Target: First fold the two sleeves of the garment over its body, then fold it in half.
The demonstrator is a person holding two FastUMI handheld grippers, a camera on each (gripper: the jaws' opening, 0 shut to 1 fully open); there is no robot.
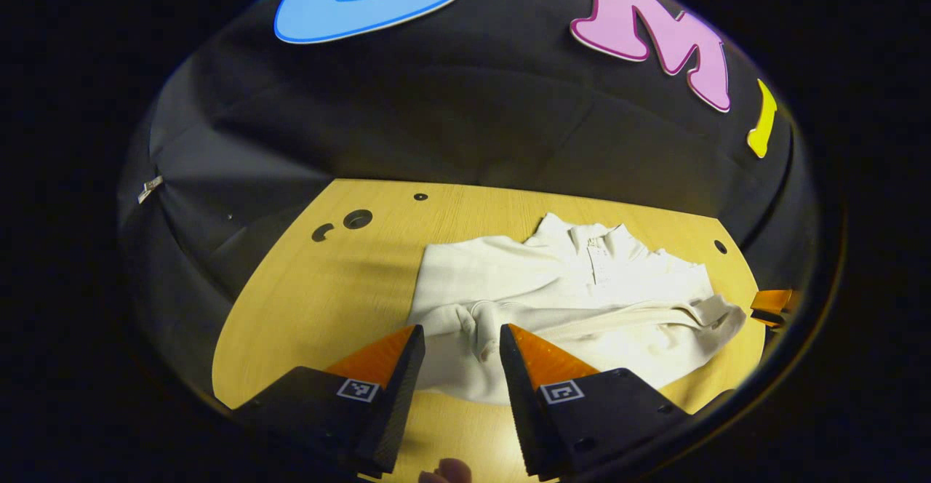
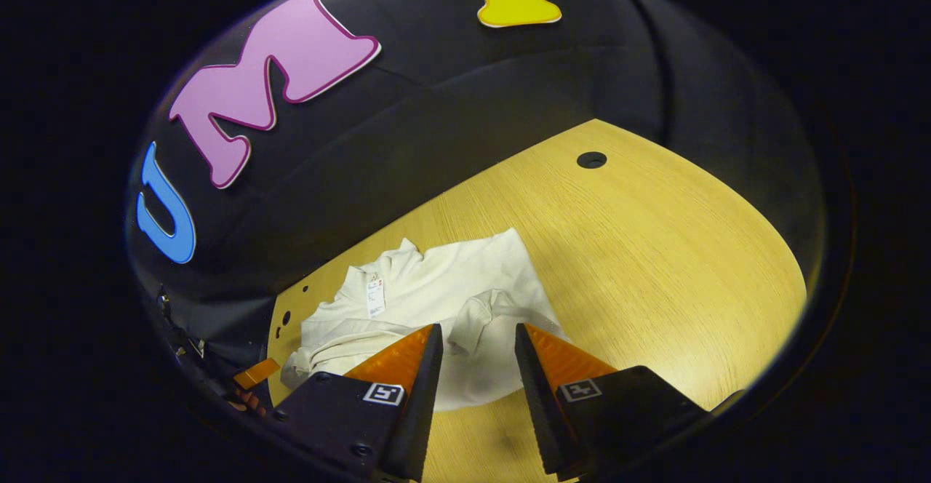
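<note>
- A cream-white soft cloth garment (image 1: pixel 582 301) lay flat on the yellow wooden counter (image 1: pixel 327 301), with its collar toward the black cloth wall.
- Both sleeves were already folded across its body. One sleeve (image 1: pixel 640 319) ran like a band over the front.
- In the left gripper view, the left gripper (image 1: pixel 461 341) hung just above the near edge of the garment. Its fingers (image 1: pixel 396 366) stood wide apart and held nothing. A bunched bit of cloth showed in the gap between them.
- In the right gripper view, the right gripper (image 2: pixel 478 339) hung over the near edge of the same garment (image 2: pixel 436 294). Its fingers (image 2: pixel 418 366) were wide apart too, with nothing in them, and the folded sleeve end lay between them.
- The counter (image 2: pixel 654 250) had small round holes in it.
</note>
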